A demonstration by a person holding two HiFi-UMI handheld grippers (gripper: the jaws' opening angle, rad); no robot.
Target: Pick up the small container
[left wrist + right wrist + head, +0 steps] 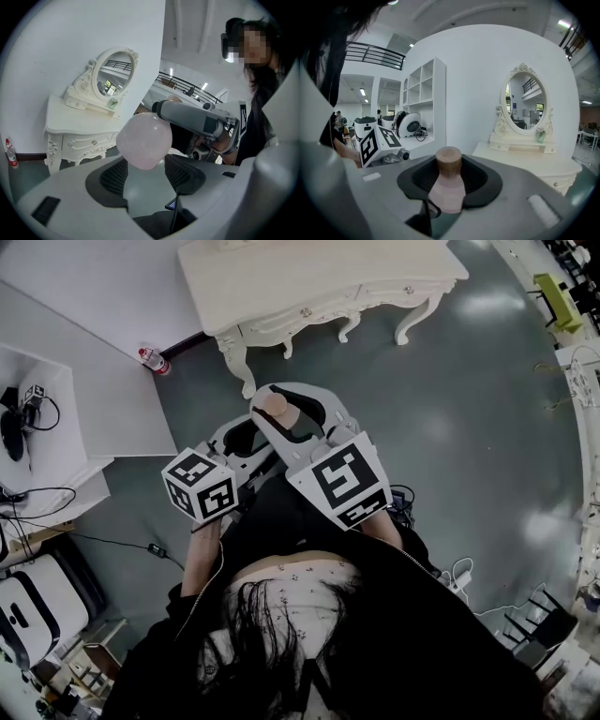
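The small container (275,407) is a pale pink bottle with a round wooden cap, held in the air in front of the person. In the right gripper view it (449,161) stands upright between the black pads, and my right gripper (449,187) is shut on its body. In the head view the right gripper (287,424) reaches forward from its marker cube. In the left gripper view the container's rounded pink base (144,140) hangs just past the tips of my left gripper (146,171), whose pads stand apart. The right gripper's grey body crosses behind it. My left gripper (244,434) sits to the left of the container.
A white carved dressing table (319,287) stands ahead, with an oval mirror (526,101) on top. A water bottle (153,360) stands on the floor by the wall. White shelving (56,427) with devices and cables lies to the left.
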